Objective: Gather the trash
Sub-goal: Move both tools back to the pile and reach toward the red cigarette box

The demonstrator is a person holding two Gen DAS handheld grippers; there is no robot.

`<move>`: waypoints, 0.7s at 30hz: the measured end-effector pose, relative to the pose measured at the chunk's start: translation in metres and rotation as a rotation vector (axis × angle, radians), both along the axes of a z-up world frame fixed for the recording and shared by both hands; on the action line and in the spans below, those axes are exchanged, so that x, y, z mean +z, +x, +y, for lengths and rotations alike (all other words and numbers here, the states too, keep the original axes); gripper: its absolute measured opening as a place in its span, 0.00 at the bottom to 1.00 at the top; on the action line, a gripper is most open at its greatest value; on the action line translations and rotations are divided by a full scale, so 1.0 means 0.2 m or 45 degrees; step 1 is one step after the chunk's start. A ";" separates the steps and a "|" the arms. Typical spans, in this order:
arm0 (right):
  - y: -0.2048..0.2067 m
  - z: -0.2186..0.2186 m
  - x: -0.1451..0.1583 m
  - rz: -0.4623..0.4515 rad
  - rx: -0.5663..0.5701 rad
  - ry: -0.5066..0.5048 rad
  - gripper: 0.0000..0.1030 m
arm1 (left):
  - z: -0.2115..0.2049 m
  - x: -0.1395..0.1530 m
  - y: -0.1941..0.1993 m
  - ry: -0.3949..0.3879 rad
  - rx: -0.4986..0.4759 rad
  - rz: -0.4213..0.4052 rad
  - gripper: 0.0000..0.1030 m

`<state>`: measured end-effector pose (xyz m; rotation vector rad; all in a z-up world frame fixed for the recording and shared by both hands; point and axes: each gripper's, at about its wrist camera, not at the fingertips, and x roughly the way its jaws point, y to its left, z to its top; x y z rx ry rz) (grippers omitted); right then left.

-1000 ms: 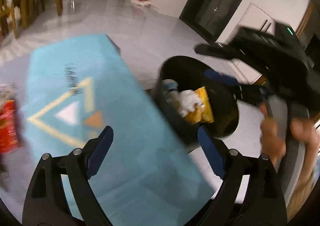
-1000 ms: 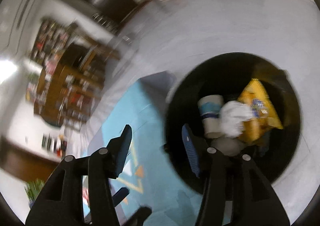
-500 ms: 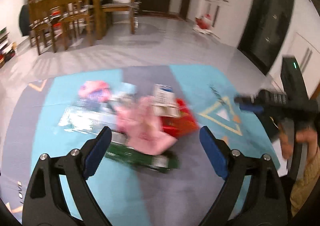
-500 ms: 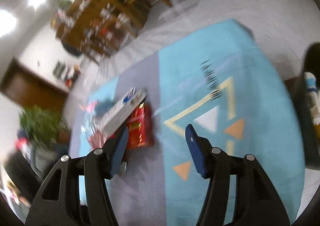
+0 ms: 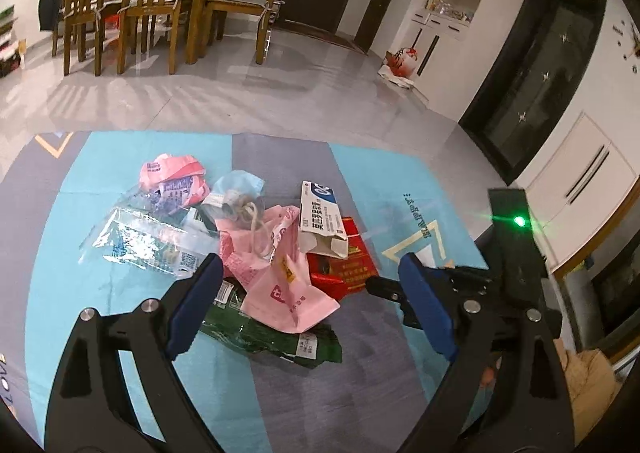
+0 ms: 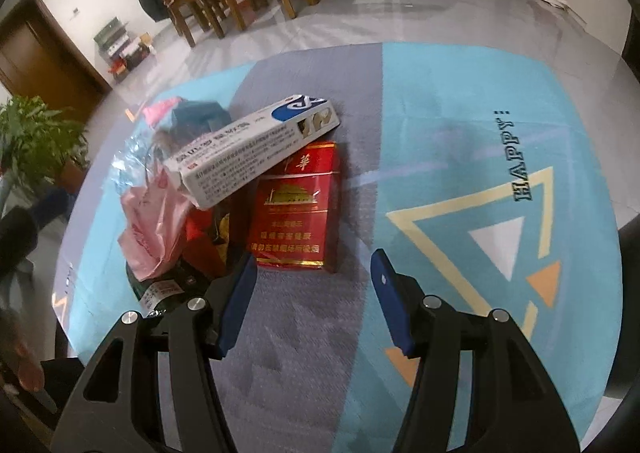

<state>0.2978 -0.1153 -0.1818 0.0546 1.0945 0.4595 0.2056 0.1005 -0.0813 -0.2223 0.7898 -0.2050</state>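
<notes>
A trash pile lies on the blue and grey rug [image 5: 400,189]. It holds a pink plastic bag [image 5: 288,289], a green wrapper [image 5: 272,337], a white and blue carton [image 5: 320,221], a red cigarette pack [image 5: 344,269], a clear wrapper [image 5: 136,237] and a blue face mask [image 5: 236,189]. My left gripper [image 5: 310,269] hangs open above the pile's near side, holding nothing. My right gripper [image 6: 314,261] is open and empty just short of the red pack [image 6: 296,209]. The carton [image 6: 248,149] rests across that pack's far end. The right gripper [image 5: 384,287] also shows beside the pack in the left wrist view.
Wooden dining chairs [image 5: 140,9] and a table stand on the tiled floor behind the rug. A potted plant [image 6: 36,141] is at the left. A dark shape [image 6: 630,285] shows at the right edge. A person's hand [image 6: 28,373] is low on the left.
Both views swung away from the black bin to the trash pile, and the bin left the picture. The right gripper rolled and came close to the red pack. Both stay empty.
</notes>
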 end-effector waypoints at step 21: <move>0.05 0.18 -0.10 -0.026 0.031 -0.100 0.63 | 0.03 -0.02 -0.03 -0.088 0.001 0.045 0.87</move>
